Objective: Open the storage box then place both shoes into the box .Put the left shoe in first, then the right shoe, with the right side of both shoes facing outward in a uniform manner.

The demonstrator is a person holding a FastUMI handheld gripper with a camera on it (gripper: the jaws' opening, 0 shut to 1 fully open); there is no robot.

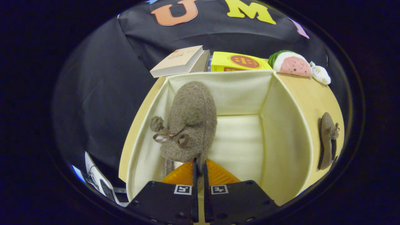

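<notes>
Black cloth closes off the booth behind a pale yellow table (315,93), and on that table sits the cream fabric storage box (281,131), open at the top, taking up the middle of the frame. Inside it, toward its left wall, hangs a fuzzy brown shoe (190,122) with a bow and a pompom. The gripper (200,170) at lower centre is clenched on the shoe's heel edge, both fingers pressed nearly together with the fabric pinched between them, so the shoe is held, not yet let go. Whether its sole already rests on the box floor I cannot tell.

By my reading, opening the box is done and the first shoe is partway through being placed; releasing it remains. The second shoe (328,142) lies on the table outside the box, at the right of the frame just beyond the box's right wall, so fetching and placing it is all to come.

Farther out, along the table's back edge at upper centre, lie a beige book (178,61) and a yellow box (237,62), with a watermelon-slice plush (290,64) and a small white toy (320,74) to their right.
</notes>
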